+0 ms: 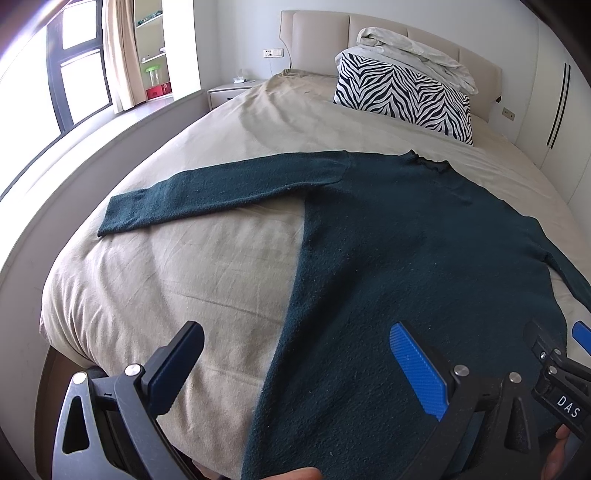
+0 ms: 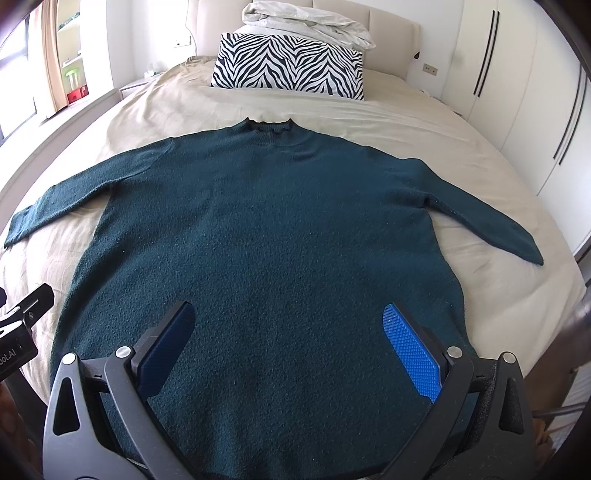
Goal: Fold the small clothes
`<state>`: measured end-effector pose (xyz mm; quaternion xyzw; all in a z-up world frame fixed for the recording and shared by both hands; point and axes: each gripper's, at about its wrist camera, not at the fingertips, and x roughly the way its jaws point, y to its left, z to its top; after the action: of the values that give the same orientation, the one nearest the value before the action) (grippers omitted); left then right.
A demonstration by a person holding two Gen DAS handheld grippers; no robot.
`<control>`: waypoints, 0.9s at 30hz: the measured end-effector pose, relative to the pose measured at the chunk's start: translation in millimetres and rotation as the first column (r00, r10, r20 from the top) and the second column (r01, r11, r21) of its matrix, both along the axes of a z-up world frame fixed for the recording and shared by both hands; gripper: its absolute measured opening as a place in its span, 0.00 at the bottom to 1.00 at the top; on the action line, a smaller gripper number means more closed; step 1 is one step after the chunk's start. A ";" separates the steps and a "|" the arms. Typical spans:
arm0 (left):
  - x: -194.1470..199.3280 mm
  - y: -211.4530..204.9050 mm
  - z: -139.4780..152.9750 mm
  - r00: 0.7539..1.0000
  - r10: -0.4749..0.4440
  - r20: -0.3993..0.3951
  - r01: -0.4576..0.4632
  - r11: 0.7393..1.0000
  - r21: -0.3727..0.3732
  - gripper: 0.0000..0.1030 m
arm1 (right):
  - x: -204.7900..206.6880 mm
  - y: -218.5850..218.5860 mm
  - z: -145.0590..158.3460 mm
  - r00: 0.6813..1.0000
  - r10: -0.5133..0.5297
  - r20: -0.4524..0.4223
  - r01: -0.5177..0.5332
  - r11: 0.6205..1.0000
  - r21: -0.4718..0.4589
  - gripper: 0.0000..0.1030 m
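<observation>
A dark teal knit sweater [image 2: 266, 229] lies flat on the beige bed sheet [image 2: 155, 110], collar toward the headboard, both sleeves spread out to the sides. It also shows in the left wrist view [image 1: 406, 251], with its left sleeve [image 1: 207, 192] stretched out. My left gripper [image 1: 295, 347] is open and empty above the sweater's lower left hem edge. My right gripper [image 2: 288, 332] is open and empty above the middle of the hem. The right gripper's finger [image 1: 581, 334] shows at the left view's right edge.
A zebra-print pillow [image 2: 288, 66] with a crumpled white duvet [image 2: 306, 22] on it sits at the headboard. White wardrobes [image 2: 517, 92] stand on the right. A window and a nightstand [image 1: 229, 92] are on the left.
</observation>
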<state>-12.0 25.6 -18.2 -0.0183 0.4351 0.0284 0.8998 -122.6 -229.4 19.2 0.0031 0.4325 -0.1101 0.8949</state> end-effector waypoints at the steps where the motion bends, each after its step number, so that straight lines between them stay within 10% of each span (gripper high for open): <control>1: -0.2 -0.3 -0.5 1.000 0.000 0.005 0.000 1.000 0.002 1.00 | -0.4 -0.2 -0.6 1.000 -0.001 0.000 0.001 1.000 0.001 1.00; 10: -1.5 -13.7 4.7 0.995 -0.040 0.089 0.037 0.999 0.028 1.00 | -4.1 -23.9 -1.0 0.998 -0.020 0.064 0.017 0.999 0.051 1.00; 18: 35.5 -26.8 9.3 0.986 -0.090 0.139 0.116 0.974 -0.194 1.00 | -20.4 -173.5 13.5 0.936 -0.245 0.254 0.204 0.963 0.177 1.00; 23: 62.6 -58.4 9.0 0.985 -0.137 0.110 0.154 0.972 -0.176 1.00 | -55.9 -340.5 -12.9 0.773 -0.590 0.232 0.443 0.765 0.468 1.00; 27: 90.0 -78.7 -2.3 0.988 -0.155 0.000 0.152 0.970 -0.190 1.00 | -76.7 -446.2 -52.0 0.700 -0.703 0.124 0.452 0.571 0.685 0.97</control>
<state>78.0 -53.1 -20.6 -0.0699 0.4427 -0.0828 0.8901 -199.3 -675.6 -32.9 0.4556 0.2331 -0.2549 0.8205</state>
